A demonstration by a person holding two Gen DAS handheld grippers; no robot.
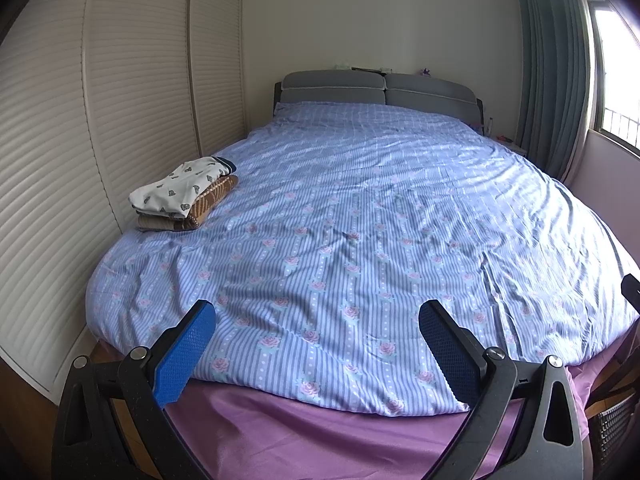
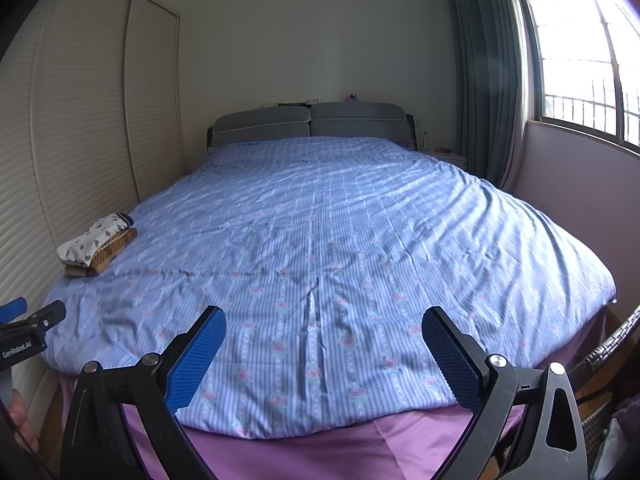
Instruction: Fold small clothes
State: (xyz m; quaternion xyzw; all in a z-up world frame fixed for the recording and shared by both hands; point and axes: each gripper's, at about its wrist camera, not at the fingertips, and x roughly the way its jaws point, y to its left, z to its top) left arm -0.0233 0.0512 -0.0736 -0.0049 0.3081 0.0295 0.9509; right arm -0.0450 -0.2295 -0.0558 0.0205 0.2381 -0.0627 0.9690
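Our left gripper (image 1: 316, 320) hangs over the foot of the bed, its jaws spread wide and holding nothing; the blue pads (image 1: 186, 354) are flat, finely cross-hatched plates set in matte black arms with round silver pivot pins. Our right gripper (image 2: 324, 322) is spread just as wide and just as empty, touching nothing, with the same textured blue pads (image 2: 196, 362).

Beneath both lies a rumpled duvet (image 1: 360, 220), soft cloth in lavender-blue stripes dotted white and strewn with pink roses, creased in long ridges. Under its rounded hem we see a smooth, slightly glossy purple sheet (image 1: 320, 440).

The small clothes (image 1: 180, 194) sit well apart from both grippers, on the bed's left edge near the wardrobe: a folded stack, with a white piece printed in small grey shapes on top, a brown patterned one below it, and a dark blue edge at the back.

Alongside runs a cream wardrobe (image 1: 140, 80) with louvred sliding doors. At the head stands a padded grey headboard (image 1: 380, 90); grey-blue pleated curtains (image 2: 484, 80) hang beside a bright barred window (image 2: 580, 60)
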